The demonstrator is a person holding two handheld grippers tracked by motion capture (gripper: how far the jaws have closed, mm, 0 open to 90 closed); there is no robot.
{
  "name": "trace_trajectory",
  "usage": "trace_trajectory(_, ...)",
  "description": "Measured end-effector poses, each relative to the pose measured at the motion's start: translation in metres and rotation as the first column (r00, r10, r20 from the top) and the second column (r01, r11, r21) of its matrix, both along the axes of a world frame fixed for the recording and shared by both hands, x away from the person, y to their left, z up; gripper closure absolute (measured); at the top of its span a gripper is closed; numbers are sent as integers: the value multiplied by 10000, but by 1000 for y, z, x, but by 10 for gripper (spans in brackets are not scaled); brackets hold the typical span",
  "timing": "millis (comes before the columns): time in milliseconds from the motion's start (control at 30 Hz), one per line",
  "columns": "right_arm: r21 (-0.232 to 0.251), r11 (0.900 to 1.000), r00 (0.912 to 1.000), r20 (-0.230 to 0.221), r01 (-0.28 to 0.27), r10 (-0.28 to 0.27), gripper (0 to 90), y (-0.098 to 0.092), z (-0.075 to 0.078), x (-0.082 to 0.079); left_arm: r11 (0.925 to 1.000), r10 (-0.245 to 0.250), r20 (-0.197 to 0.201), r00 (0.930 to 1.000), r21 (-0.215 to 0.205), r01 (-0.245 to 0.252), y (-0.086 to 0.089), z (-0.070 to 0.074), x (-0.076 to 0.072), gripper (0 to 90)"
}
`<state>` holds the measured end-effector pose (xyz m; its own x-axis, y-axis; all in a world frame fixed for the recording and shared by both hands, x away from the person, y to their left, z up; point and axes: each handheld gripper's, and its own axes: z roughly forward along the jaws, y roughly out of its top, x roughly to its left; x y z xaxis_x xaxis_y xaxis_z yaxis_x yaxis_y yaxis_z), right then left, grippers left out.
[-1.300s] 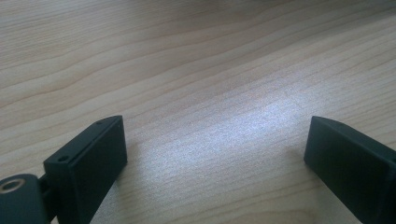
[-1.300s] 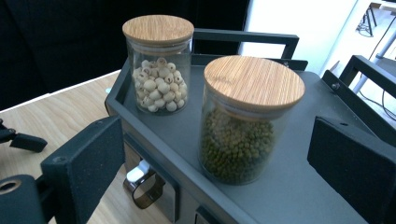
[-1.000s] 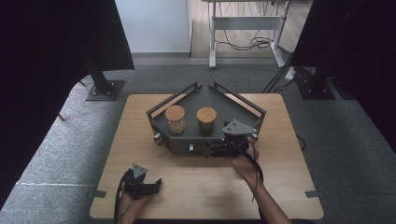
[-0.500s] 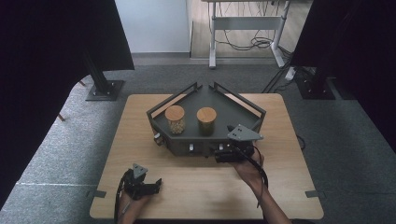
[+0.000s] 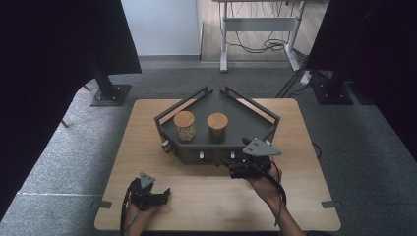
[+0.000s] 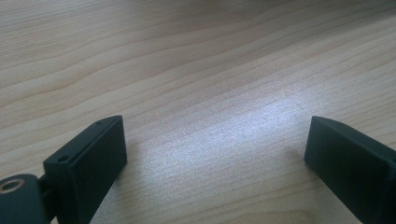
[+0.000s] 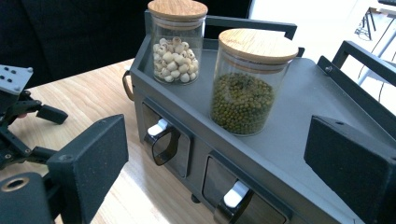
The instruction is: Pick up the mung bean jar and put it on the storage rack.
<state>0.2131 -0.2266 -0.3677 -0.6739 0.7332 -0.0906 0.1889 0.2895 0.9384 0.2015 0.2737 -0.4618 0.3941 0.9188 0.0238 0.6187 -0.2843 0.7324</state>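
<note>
Our right gripper [image 7: 215, 154] – jaws just closing a little, wide, empty – could snag the rack [image 7: 299, 140], toppling the green-bean jar [image 7: 245, 93].

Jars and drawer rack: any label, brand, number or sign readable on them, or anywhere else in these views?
None. The two glass jars, their wooden lids, the dark rack and its drawer fronts bear no visible lettering. The table and both grippers are unmarked too.
</note>
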Motion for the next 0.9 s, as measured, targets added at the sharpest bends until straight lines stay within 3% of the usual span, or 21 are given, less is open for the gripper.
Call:
trace_trajectory(367, 21, 10000, 10000, -82, -9, 9, 61, -8, -9, -12, 10000, -4, -11, 10000, 4, 4, 0, 0, 0, 53)
trace_trajectory(900, 14, 9992, 9992, 58, 393, -393, 67, -23, -26, -30, 10000, 29, 0, 10000, 1, -29, 0, 0, 0, 53)
